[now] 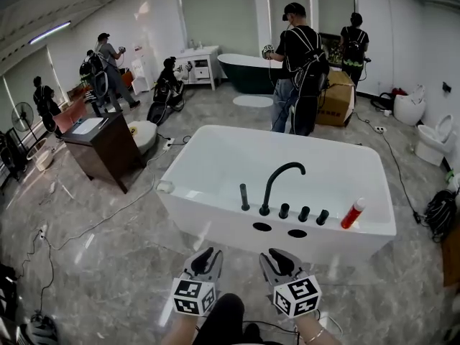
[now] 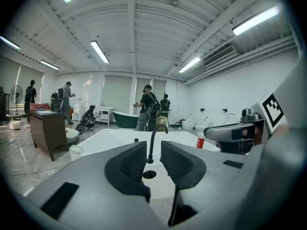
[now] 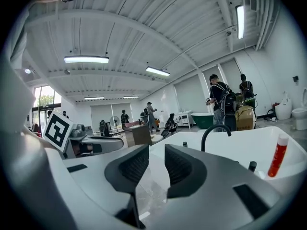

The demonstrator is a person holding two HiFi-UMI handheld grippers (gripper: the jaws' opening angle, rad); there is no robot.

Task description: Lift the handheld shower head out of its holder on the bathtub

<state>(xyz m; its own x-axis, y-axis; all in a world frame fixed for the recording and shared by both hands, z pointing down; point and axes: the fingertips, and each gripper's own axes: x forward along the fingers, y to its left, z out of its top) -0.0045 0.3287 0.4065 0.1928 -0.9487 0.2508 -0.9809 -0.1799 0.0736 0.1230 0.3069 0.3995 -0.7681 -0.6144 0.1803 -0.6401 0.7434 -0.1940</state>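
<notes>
Before bathtub [image 1: 208, 221]: left gripper [image 1: 208, 253], right gripper [image 1: 277, 256], near-level.

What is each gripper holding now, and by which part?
Nothing is held. The left gripper and the right gripper both have jaws apart and empty; the handheld shower head stands upright on the bathtub.

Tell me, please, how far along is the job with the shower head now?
Nothing is done yet: the handheld shower head stands upright in its holder on the bathtub rim. In hand: nothing; the left gripper and right gripper hover short of the tub, jaws apart and empty. To do: reach, grip and lift it out.
</notes>
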